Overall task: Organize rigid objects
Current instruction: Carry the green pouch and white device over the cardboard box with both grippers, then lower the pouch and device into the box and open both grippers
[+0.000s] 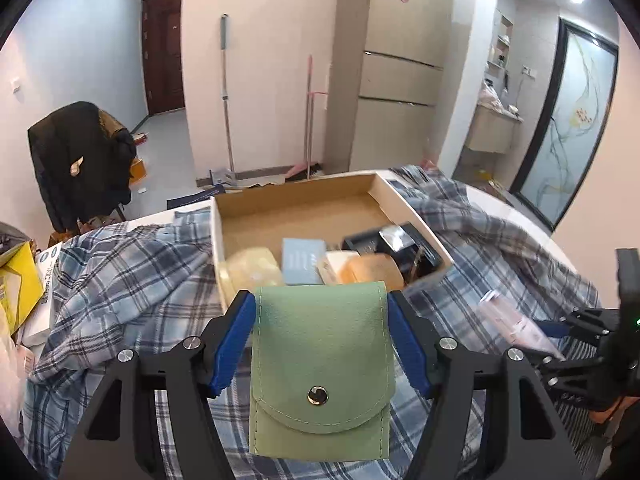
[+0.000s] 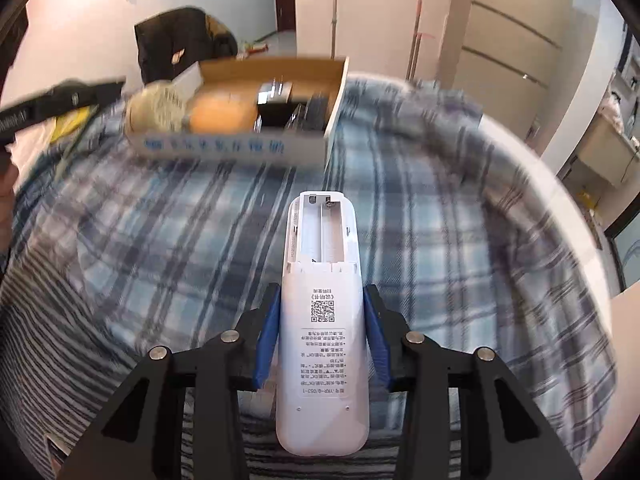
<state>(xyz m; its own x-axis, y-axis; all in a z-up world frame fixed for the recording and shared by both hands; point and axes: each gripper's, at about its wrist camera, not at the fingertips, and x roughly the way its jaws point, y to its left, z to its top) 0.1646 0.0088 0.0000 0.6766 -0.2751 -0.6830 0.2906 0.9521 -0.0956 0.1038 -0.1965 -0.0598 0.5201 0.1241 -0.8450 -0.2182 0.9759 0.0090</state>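
Green pouch (image 1: pixel 320 364): clamped between the left gripper (image 1: pixel 322 344) fingers, held near the box. White remote (image 2: pixel 322 320), battery bay uncovered: between the right gripper (image 2: pixel 322 336) fingers, pads against its sides, over the plaid cloth (image 2: pixel 440 220). Both not yet boxed. Cardboard box (image 1: pixel 298 200): roughly half filled with yellow, orange, blue and black items; far half bare.
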